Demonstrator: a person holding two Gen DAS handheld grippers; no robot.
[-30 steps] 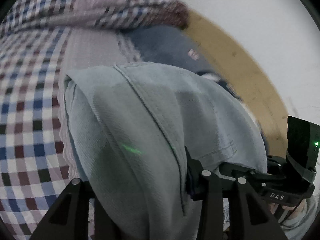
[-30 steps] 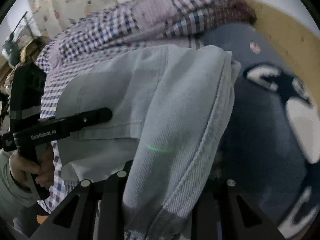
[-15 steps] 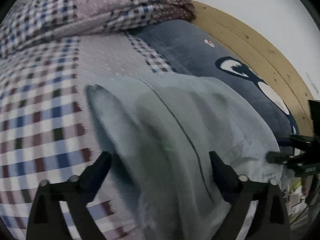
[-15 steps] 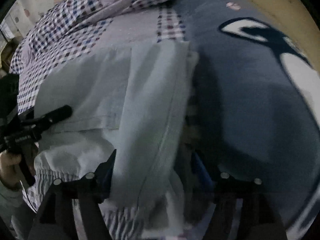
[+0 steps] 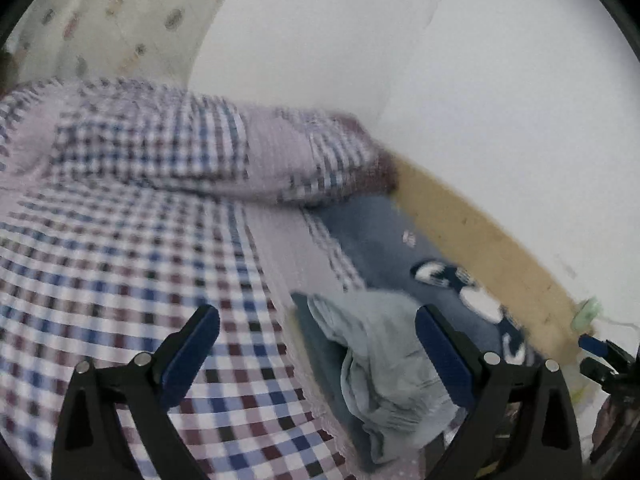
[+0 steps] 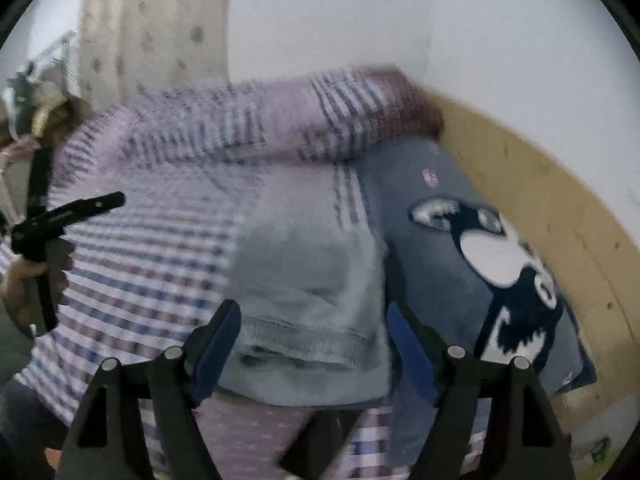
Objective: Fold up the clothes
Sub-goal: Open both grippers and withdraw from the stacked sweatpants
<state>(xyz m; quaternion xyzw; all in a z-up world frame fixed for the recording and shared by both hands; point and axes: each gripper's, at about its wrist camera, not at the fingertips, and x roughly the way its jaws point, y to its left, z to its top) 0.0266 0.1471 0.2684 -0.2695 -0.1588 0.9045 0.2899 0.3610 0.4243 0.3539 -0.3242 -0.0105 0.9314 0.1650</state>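
Both tools have let go and pulled up and away: a second ago each pinched a fold of the pale denim garment, and now it lies on the bed by itself.

Left wrist view first: the left tool point(image 5: 316, 330) stands spread wide, its jaws having just been opening, blue pads apart with nothing pressed between them. Ahead of it and toward its right finger, the denim garment point(image 5: 384, 364) sits in a soft heap at the seam where the checked bedspread point(image 5: 120, 272) meets the navy blanket point(image 5: 376, 232). Off past its right finger, the tip of the right tool point(image 5: 592, 344) pokes in at the edge.

Over to the right wrist view: the right tool point(image 6: 316, 332) is spread too, jaws just been opening, and the garment point(image 6: 308, 280) lies flat just ahead between its fingers, hem stitching nearest, not gripped. Far off to its left, a hand point(image 6: 24, 284) carries the left tool point(image 6: 72, 210).

Released and backed off like this, I'd say the fold has been laid down and they're clearing room to regrip.
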